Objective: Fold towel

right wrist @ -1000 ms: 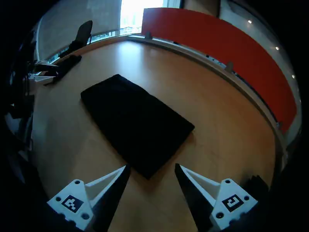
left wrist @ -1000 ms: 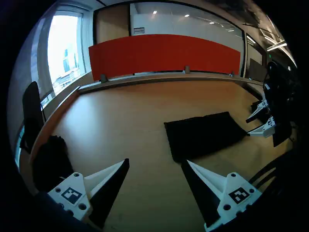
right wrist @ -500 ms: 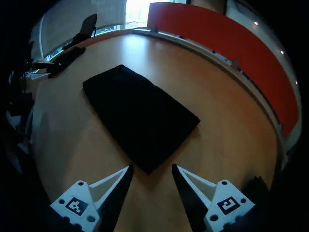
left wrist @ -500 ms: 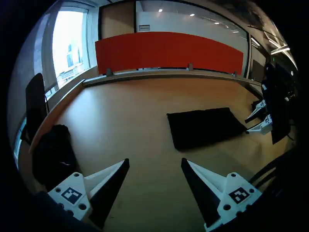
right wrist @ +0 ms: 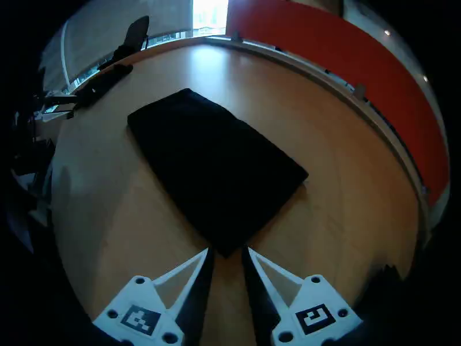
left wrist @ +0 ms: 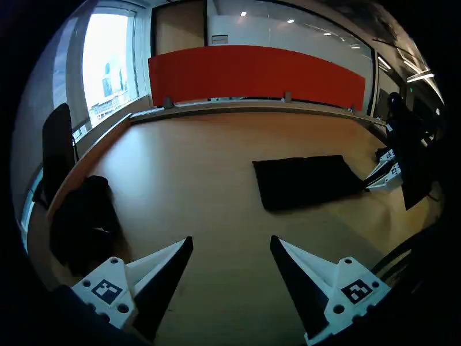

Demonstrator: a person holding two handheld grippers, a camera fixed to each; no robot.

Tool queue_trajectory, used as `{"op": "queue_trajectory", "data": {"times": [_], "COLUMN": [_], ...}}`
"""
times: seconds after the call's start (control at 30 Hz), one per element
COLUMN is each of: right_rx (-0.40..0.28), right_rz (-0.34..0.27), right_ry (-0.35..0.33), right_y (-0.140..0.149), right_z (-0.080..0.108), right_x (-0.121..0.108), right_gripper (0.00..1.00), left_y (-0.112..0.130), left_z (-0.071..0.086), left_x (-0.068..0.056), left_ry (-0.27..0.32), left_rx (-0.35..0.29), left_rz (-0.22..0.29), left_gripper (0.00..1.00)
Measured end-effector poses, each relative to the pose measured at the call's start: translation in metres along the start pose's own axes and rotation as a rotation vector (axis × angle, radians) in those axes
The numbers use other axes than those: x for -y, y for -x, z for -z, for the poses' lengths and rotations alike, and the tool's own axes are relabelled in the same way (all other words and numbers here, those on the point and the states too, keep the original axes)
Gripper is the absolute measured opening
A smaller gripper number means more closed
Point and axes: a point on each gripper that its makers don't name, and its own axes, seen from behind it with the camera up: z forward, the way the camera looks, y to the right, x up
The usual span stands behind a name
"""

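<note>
We note the black rectangular towel [right wrist: 216, 167] flat on the light wooden worktop [right wrist: 340, 196]. The right gripper [right wrist: 226, 249] keeps fingers narrowly apart, flanking its near corner; the left gripper [left wrist: 230, 248] has fingers spread wide, well away.

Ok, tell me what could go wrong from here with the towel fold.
The right claw has only the very corner of the black towel in its narrow gap, so the cloth may slip out when lifted. The left claw hangs open over the table, apart from the towel; lifting one corner alone could drag or skew it.
</note>
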Motion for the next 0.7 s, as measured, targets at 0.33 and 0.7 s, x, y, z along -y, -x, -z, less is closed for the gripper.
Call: {"op": "queue_trajectory", "data": {"times": [0.33,0.7], "right_rx": [0.006,-0.031], "right_rz": [0.009,-0.001], "right_ry": [-0.007,0.012], "right_y": [0.001,-0.010], "right_z": [-0.001,0.002], "right_x": [0.000,-0.002], "right_gripper": [0.17,0.03], "left_y": [0.003,-0.001], "left_z": [0.006,0.007], "left_x": [-0.002,0.000], "left_ry": [0.002,0.001], "left_rx": [0.005,-0.004], "left_rz": [0.006,0.000], "left_gripper": [1.00,1.00]}}
